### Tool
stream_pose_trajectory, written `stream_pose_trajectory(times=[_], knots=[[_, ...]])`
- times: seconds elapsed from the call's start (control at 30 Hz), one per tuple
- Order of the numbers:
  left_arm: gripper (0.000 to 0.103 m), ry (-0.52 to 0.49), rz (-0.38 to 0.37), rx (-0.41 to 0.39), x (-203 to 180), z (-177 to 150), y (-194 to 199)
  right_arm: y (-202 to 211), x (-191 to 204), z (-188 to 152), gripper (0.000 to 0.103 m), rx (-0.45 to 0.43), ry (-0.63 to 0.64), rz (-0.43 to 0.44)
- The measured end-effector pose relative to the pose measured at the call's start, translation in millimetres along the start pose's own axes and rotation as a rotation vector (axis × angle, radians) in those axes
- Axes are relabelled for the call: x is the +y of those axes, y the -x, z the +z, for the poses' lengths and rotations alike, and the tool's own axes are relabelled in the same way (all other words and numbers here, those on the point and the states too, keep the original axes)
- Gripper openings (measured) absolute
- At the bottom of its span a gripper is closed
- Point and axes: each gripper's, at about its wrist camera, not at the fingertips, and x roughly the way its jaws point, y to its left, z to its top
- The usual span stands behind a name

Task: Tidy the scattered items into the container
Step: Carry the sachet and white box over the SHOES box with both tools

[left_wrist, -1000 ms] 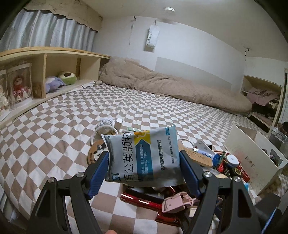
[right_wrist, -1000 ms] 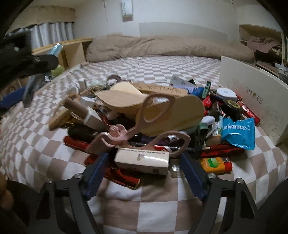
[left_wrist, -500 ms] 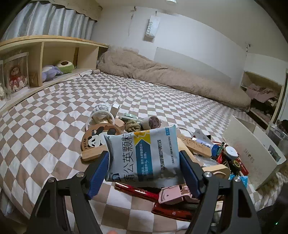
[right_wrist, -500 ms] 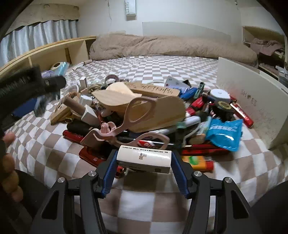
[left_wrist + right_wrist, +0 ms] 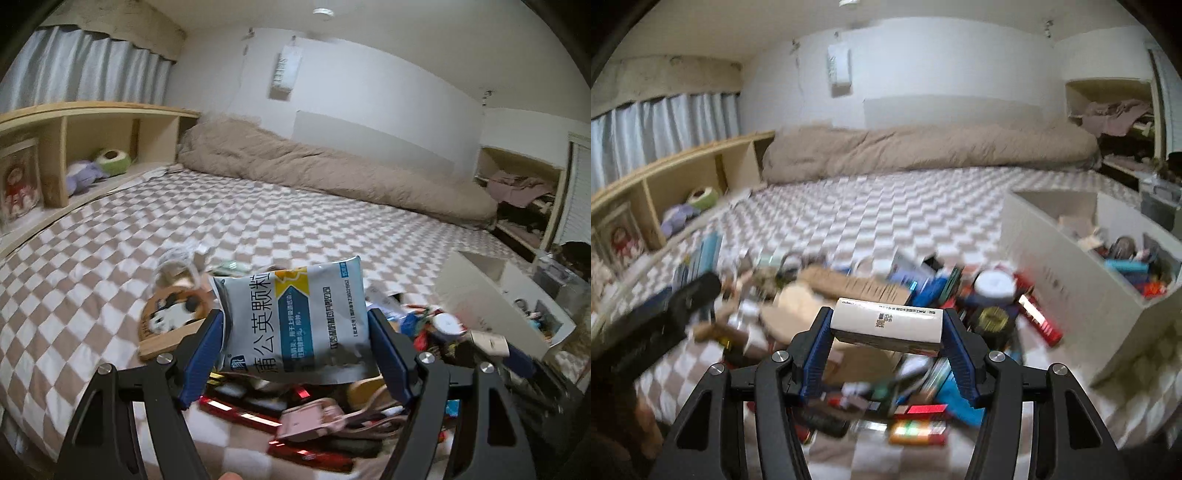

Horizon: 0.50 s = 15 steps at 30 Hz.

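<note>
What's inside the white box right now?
The white box already holds several small items, including a blue tube and red packets. Its near wall hides the bottom and anything lower.

We carry two matching black plastic left gripper [image 5: 295, 354] and right gripper [image 5: 886, 354] frames, each with angular forked arms, round silver screws at the joints, and ribbed blue rubber finger pads [image 5: 199, 354]. A sliver of bare skin [image 5: 229, 475] shows at six o'clock.
</note>
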Motion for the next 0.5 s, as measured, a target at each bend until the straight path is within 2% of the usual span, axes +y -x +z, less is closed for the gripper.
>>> stream_pose_trajectory(times=[0.5], knots=[[0.077,-0.035,-0.170,-0.062,-80,59,-14,5,-74,114,0.059,-0.161,-0.080,-0.101]])
